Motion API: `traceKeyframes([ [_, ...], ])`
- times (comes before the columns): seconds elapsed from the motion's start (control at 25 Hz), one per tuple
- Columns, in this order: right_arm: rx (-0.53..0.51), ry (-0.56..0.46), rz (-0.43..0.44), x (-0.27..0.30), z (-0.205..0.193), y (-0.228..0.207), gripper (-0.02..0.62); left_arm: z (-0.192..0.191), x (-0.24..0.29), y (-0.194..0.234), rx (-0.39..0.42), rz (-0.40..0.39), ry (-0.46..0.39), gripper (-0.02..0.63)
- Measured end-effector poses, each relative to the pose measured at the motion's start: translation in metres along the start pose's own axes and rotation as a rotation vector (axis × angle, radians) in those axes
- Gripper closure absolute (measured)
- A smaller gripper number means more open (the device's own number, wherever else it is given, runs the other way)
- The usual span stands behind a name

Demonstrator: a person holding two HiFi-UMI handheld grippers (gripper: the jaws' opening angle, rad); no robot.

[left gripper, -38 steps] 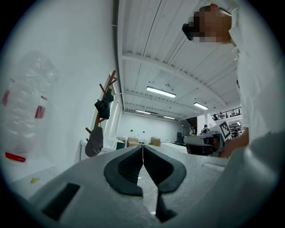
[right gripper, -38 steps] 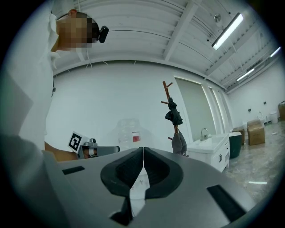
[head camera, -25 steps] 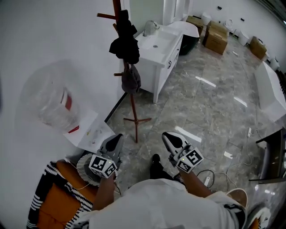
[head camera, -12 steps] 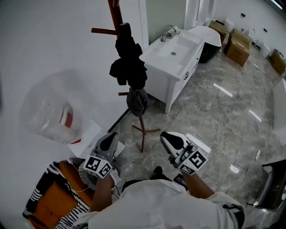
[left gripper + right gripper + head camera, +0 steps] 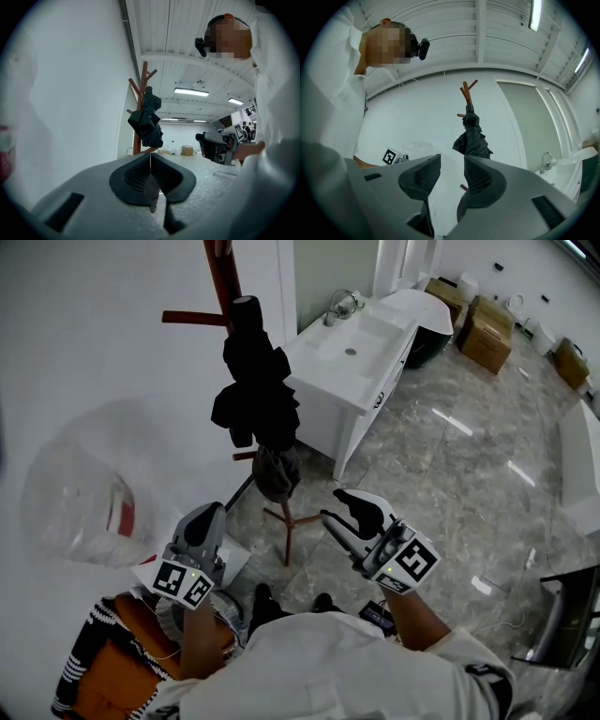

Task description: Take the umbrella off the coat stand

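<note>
Head view: umbrella (image 5: pixel 253 390) on coat stand (image 5: pixel 222 277), ahead, untouched. L gripper (image 5: pixel 207 513) pressed together; R gripper (image 5: pixel 336 506) opening, nothing between.

The coat stand (image 5: pixel 223 277) leaves the head view's top edge, the umbrella (image 5: pixel 255 390) hiding its middle

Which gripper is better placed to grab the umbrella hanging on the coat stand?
Probably the right gripper: its jaws are opening, empty, with the umbrella lined up beyond the gap. The left gripper has its jaws together.

No text is legible (only coded square markers (image 5: pixel 412 562)).
</note>
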State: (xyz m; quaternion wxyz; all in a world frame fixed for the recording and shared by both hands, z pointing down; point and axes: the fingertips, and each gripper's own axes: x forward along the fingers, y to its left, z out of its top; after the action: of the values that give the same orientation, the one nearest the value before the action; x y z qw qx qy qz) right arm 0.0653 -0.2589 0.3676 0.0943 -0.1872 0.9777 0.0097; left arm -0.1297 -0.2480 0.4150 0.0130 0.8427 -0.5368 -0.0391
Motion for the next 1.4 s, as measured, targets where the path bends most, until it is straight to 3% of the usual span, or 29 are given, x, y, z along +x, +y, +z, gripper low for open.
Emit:
traceKeyframes([
  [0.36,-0.126,0.020,-0.054,0.082,0.054,-0.010,0.393,0.021,0.031,0.055,-0.017,-0.172,-0.040,0.589],
  [0.6,-0.113,-0.016,-0.113,0.109,0.085,-0.027,0.349,0.025,0.043,0.078,-0.047,-0.229,-0.061,0.589],
  [0.96,-0.130,-0.037,-0.160,0.138,0.096,-0.051,0.303,0.023,0.049,0.085,-0.054,-0.248,-0.090,0.589],
  [1.12,-0.102,-0.014,-0.192,0.145,0.090,-0.062,0.276,0.027,0.045,0.086,-0.037,-0.244,-0.109,0.589],
  [1.4,-0.040,0.054,-0.175,0.161,0.072,-0.068,0.258,0.020,0.037,0.094,-0.064,-0.228,-0.116,0.589],
])
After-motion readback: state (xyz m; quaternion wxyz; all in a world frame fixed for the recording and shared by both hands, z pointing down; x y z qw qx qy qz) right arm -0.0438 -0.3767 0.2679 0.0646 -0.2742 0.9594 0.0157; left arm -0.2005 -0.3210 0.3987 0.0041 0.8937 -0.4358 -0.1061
